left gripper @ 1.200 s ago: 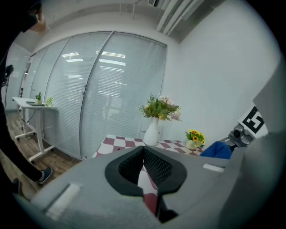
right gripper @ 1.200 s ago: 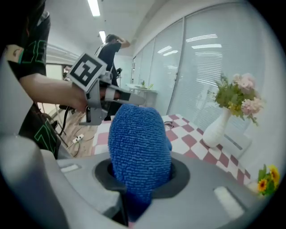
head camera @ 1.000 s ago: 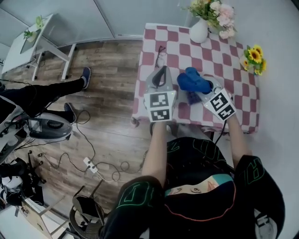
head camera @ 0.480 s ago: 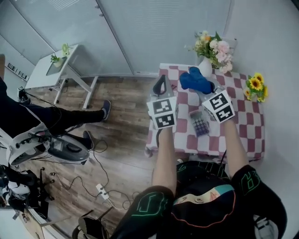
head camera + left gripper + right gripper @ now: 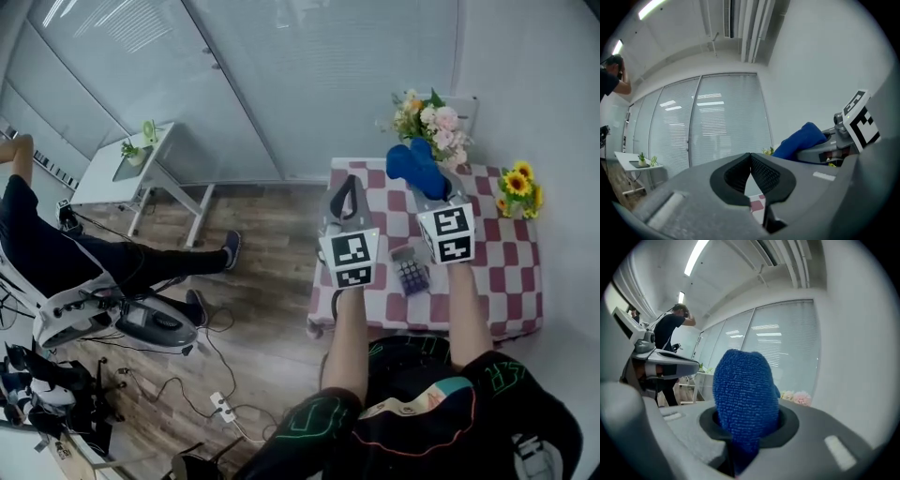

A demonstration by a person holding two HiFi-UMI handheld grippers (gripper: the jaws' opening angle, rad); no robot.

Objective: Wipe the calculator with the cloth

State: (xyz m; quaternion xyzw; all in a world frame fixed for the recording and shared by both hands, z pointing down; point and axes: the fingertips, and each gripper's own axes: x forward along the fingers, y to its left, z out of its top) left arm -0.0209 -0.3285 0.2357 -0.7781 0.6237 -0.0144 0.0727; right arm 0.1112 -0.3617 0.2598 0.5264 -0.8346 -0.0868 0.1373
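Right gripper (image 5: 746,430) clamped on blue terry cloth (image 5: 744,390), left gripper (image 5: 750,163) closed empty, grey calculator (image 5: 411,272) near front edge of red-checked table (image 5: 511,281).

The calculator (image 5: 411,272), small and grey with dark keys, lies flat on the checked table (image 5: 511,281), top toward 11 o'clock. The blue cloth (image 5: 745,394), bunched, stands pinched in the right gripper (image 5: 740,446), at 12 o'clock from the calculator

**Blue Over Red-and-White Checks**

The fuzzy blue terry cloth (image 5: 416,167) is deep royal blue. The checked fabric tablecloth (image 5: 511,272) alternates dark red and white squares. The flat dark grey calculator (image 5: 411,273) has purplish keys. The grey plastic left gripper (image 5: 345,185) and grey right gripper (image 5: 437,187) carry black-and-white square markers. The small sunflowers (image 5: 517,184) are yellow.
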